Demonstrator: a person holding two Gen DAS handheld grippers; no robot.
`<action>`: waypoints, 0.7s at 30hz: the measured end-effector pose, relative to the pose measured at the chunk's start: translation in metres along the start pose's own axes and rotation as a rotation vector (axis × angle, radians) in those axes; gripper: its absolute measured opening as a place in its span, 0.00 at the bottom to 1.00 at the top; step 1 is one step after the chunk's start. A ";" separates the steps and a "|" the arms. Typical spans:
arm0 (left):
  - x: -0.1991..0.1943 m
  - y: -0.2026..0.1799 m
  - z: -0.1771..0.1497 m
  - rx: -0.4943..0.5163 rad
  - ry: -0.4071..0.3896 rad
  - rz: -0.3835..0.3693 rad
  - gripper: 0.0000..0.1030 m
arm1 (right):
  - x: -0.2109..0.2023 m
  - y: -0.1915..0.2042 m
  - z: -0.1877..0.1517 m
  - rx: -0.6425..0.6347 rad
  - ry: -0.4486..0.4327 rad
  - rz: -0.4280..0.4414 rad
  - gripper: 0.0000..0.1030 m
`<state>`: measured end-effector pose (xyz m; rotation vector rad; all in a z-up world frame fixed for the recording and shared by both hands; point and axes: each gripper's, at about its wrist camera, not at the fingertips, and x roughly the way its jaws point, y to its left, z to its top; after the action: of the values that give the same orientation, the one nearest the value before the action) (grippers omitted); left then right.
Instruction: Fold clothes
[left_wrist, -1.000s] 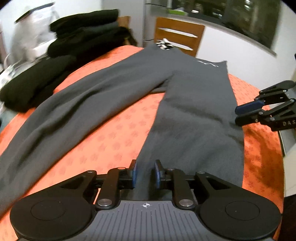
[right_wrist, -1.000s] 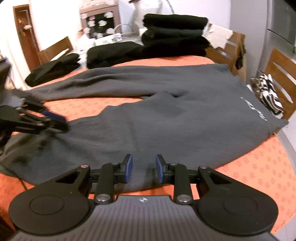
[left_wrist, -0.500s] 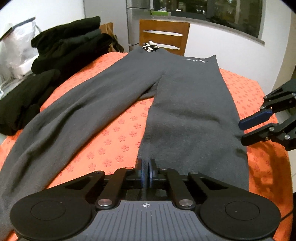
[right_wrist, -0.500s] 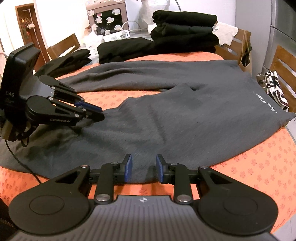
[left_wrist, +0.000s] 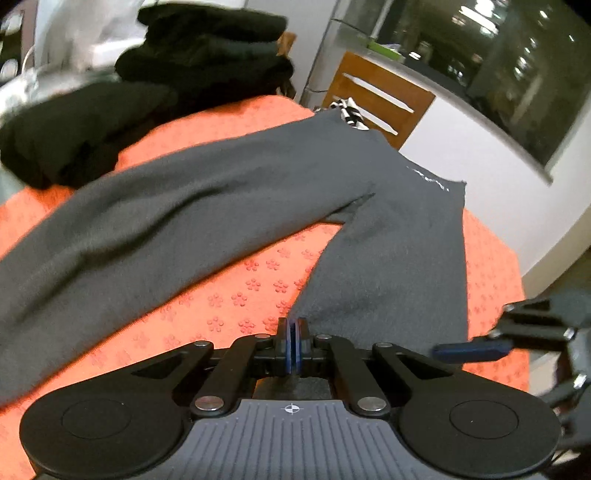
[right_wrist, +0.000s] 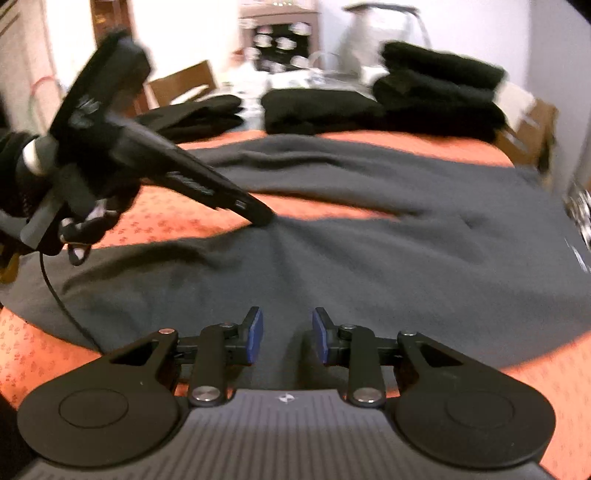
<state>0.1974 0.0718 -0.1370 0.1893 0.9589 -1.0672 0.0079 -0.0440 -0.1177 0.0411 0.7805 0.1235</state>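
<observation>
We see a pair of dark grey trousers (left_wrist: 388, 258) spread flat over an orange tablecloth (left_wrist: 236, 291) stamped with small flower shapes. The fabric looks soft and matte, like fleece or brushed knit, with a faint pale logo near the waistband at about two o'clock in the left wrist view. One leg runs out toward nine o'clock, the other comes down toward six o'clock, and the bare orange cloth shows as a wedge between them.

Our left gripper (left_wrist: 293, 345) is clenched on the inner edge of the nearer trouser leg; its blue pads (left_wrist: 286, 343) are pressed together with only a thin line between them. From the right wrist view the same gripper (right_wrist: 264, 218) appears as a long black tapering shape at about ten o'clock, its tip touching the grey fabric, which puckers into shallow creases around it.

Our right gripper (right_wrist: 287, 339) is released, its blue pads (right_wrist: 255, 334) well apart, hovering over the trousers (right_wrist: 369, 251) near their lower hem edge.

Toward twelve o'clock, stacks of folded black garments (right_wrist: 436, 92) sit at the far end of the table, thick and plush. A wooden chair (left_wrist: 376, 96) with slatted back stands beyond the waistband.
</observation>
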 end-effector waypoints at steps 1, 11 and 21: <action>0.001 0.001 0.000 -0.004 0.005 -0.001 0.04 | 0.005 0.004 0.003 -0.022 -0.006 -0.004 0.46; 0.018 0.002 0.002 0.079 0.038 0.048 0.04 | 0.003 0.014 -0.019 0.003 0.110 -0.041 0.47; 0.022 0.026 0.007 0.018 0.064 -0.056 0.05 | 0.020 0.026 0.015 -0.048 0.047 -0.023 0.46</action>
<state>0.2255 0.0667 -0.1567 0.2130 1.0175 -1.1273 0.0299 -0.0157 -0.1192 -0.0160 0.8248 0.1213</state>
